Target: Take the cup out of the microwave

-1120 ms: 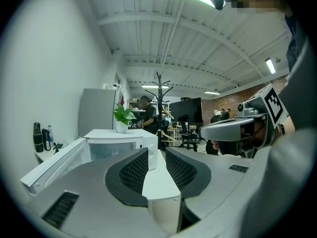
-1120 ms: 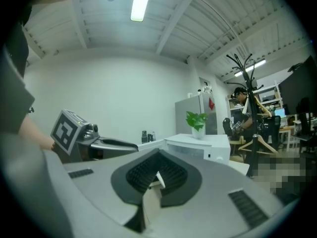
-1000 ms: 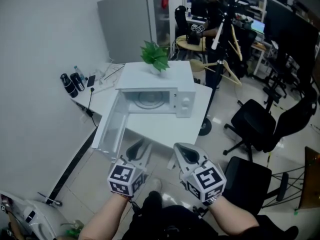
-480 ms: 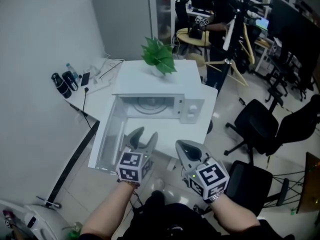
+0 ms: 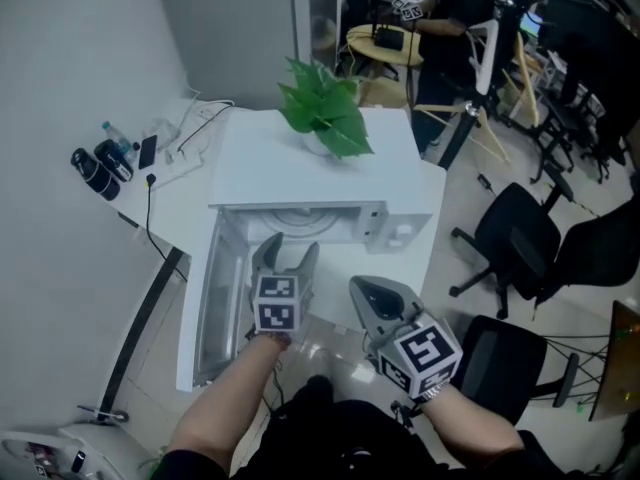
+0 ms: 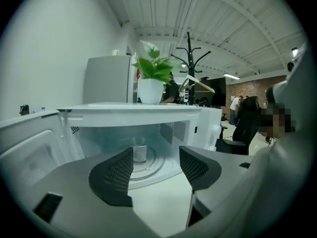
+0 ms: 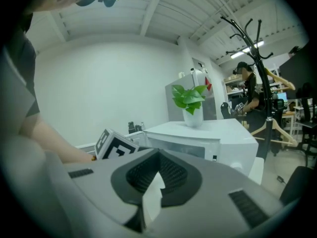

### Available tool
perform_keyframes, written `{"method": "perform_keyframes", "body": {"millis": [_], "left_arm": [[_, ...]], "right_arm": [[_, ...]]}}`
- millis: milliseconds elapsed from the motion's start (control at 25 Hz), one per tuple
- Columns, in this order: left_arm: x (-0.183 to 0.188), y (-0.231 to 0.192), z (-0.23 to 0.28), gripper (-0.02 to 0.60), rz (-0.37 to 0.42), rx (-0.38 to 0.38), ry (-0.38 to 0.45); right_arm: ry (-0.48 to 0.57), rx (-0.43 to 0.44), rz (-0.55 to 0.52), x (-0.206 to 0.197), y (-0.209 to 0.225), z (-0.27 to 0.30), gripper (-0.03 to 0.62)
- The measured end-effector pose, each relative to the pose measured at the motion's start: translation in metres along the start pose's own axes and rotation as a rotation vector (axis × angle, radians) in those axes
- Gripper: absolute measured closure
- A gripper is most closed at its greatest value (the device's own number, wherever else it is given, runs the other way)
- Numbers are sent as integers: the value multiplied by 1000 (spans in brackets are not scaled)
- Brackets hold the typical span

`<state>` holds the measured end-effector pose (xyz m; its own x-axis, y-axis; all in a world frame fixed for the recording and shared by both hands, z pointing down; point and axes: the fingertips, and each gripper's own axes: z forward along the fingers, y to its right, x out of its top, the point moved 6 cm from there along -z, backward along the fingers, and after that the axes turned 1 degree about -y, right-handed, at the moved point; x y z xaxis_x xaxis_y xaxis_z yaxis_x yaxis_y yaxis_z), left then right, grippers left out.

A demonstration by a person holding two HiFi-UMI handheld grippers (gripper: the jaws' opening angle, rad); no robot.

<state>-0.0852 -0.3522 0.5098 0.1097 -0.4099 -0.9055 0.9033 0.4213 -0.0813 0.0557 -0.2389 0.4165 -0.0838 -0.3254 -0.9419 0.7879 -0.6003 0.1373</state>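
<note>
White wall point(image 5: 60, 58), black office chairs point(image 5: 512, 236), glossy floor point(image 5: 150, 360)

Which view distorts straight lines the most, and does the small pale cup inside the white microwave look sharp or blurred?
Left gripper view: strong fisheye with black corners; the small pale cup in the white box-shaped microwave looks soft and hazy. Right gripper view: equal fisheye, the black coat stand curves. Head view: milder bending, dim and slightly soft overall.

Pale cup point(image 6: 140, 153), seemingly upright, stands inside the open microwave point(image 6: 133, 114).
</note>
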Motion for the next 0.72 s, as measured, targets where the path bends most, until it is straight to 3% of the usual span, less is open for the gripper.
{"method": "perform_keyframes", "body": {"millis": [480,720], "left_arm": [[-17,-40,108,215,-6,24,-100],[-21,-50,138,212,-5,29,-120]], "right_arm": [[-41,-50,49,-5,41,54,594],[-55,-68,71,-11,53,63,594]]}}
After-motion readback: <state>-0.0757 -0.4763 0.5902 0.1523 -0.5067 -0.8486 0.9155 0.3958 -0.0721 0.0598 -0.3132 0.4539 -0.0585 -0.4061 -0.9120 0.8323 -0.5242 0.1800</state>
